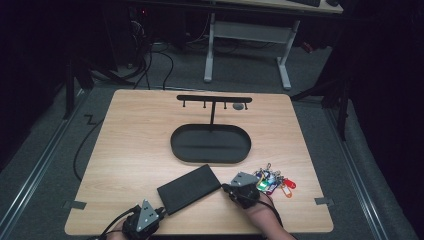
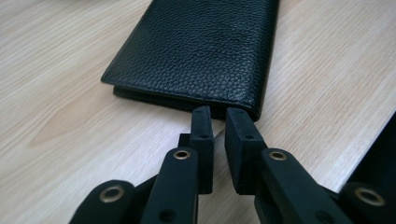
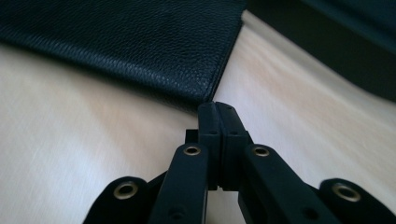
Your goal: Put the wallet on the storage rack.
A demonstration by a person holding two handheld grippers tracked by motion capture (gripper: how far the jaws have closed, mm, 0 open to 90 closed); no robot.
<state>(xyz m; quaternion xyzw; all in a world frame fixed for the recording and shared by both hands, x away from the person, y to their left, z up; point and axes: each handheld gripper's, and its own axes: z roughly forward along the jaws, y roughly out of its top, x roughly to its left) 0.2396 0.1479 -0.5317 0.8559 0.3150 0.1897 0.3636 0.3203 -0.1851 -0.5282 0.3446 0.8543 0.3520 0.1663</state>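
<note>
One light wooden bench [image 1: 130, 150] carries one black oval metal tray with hook rack [image 1: 210, 144], one black leather wallet [image 1: 189, 188] near its front edge, and one bunch of coloured key tags [image 1: 274, 181]. Left hand-held gripper [image 2: 218, 114] nearly closed at the wallet's corner; right hand-held gripper [image 3: 217, 106] fully closed at the opposite corner.

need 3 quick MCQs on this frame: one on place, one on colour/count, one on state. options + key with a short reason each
1. Where does the bunch of keys lie?
A. In the oval tray
B. On the table, right of the wallet
C. Hung on the rack

2. What colour is the wallet?
A. Black
B. Red
C. White

3. How do the right gripper's jaws stand?
A. Wide open
C. Clamped on the keys
B. Shut, nothing between them

Key:
1 B, the high view shows the keys on the wood beside the right gripper, outside the tray.
2 A, black grained leather in both gripper views.
3 B, the jaws meet at the wallet's corner, not gripping it.
</note>
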